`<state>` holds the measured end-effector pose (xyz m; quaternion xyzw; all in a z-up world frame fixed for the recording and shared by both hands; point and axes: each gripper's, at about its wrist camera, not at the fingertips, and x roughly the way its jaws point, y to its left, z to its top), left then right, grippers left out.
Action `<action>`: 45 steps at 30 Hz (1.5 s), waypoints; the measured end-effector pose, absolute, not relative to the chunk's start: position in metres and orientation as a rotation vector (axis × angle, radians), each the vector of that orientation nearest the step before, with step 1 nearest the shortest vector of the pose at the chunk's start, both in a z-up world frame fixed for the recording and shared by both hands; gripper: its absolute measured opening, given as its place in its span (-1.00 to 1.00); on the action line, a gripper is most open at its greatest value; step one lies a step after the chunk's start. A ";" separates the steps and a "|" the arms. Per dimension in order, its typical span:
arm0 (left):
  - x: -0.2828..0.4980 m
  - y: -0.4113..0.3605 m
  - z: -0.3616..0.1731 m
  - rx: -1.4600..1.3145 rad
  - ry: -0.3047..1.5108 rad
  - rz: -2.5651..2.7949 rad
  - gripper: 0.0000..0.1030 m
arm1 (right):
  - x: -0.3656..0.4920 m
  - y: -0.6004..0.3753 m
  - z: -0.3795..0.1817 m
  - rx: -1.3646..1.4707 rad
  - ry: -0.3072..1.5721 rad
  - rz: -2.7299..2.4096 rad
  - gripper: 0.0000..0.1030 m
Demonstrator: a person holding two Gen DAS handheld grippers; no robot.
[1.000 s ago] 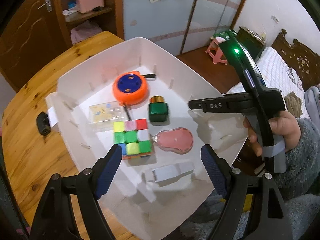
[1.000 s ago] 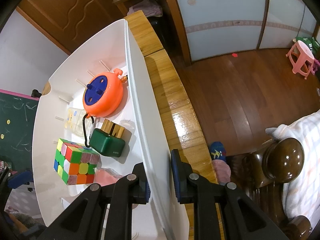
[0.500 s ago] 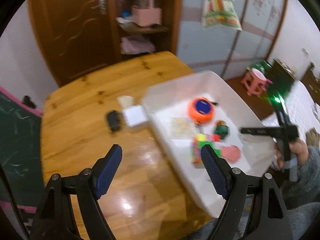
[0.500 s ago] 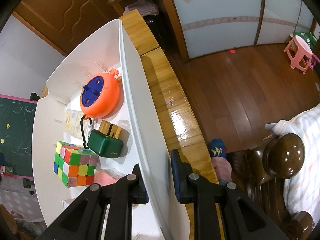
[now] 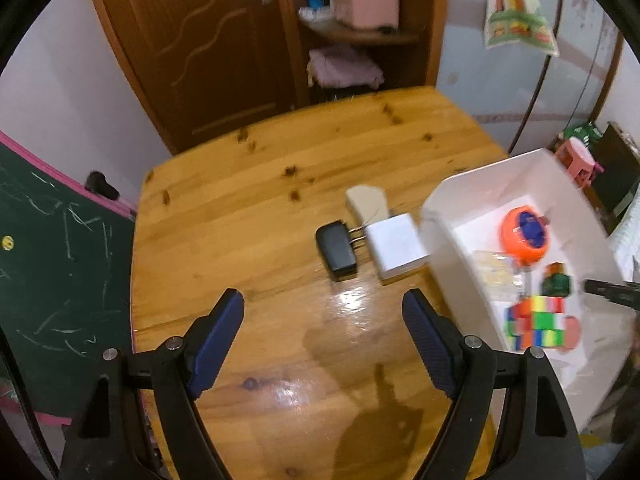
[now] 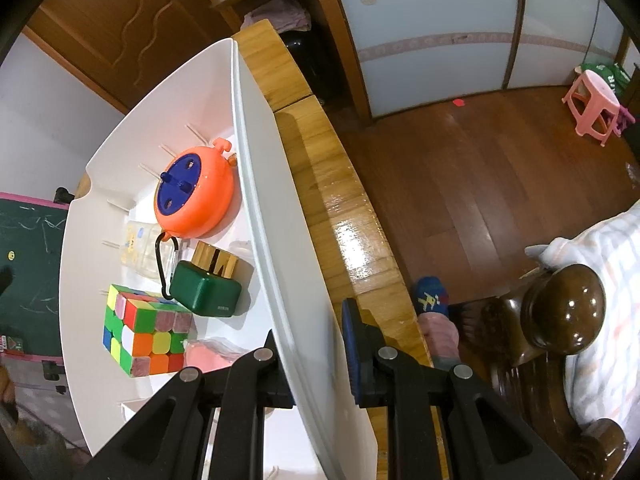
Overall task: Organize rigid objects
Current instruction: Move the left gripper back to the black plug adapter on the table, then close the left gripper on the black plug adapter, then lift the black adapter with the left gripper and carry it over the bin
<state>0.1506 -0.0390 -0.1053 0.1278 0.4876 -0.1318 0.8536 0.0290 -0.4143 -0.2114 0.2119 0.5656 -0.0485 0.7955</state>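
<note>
Left wrist view: the left gripper (image 5: 323,322) has swung away from the bin (image 5: 448,216) and now hangs over bare table (image 5: 248,200), fingers spread wide with nothing between them. A second ago it hovered directly above the bin's contents. The bin now sits at the right of the table; left of it, on the wood, lie a white box (image 5: 396,245), a black plug (image 5: 335,249) touching that box, and a beige piece (image 5: 367,201) behind them.

Right wrist view: the right gripper (image 6: 312,354) still pinches the bin's wall (image 6: 264,208), fingers pressed on either side, as before. Inside the bin are an orange reel (image 6: 196,192), green bottle (image 6: 206,288), cube (image 6: 144,330) and a pink item (image 6: 204,356), unmoved.
</note>
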 end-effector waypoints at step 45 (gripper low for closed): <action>0.232 -0.067 -0.215 0.289 1.115 -0.322 -0.13 | 0.033 -0.410 -0.207 0.441 1.230 -0.121 -0.63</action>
